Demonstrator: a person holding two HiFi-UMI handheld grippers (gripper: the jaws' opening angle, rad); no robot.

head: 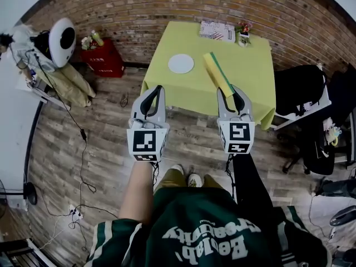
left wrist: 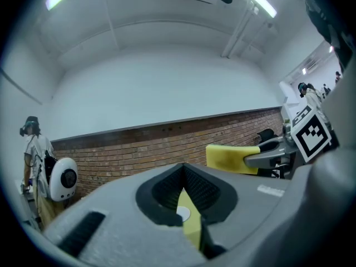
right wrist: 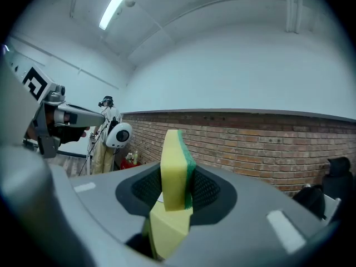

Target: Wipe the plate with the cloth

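Observation:
A white plate lies on a yellow-green table ahead of me. My right gripper is shut on a yellow sponge with a green scouring face; the sponge juts forward over the table's near edge. In the right gripper view the sponge stands upright between the jaws. My left gripper hovers over the floor just short of the table, shut with nothing in it. Through the narrow slit of its jaws the plate shows small and far. The sponge shows at the right of the left gripper view.
A printed booklet and a small flower pot sit at the table's far side. A red crate and a white rounded device stand left of the table. Black chairs are at the right. Cables trail over the wood floor.

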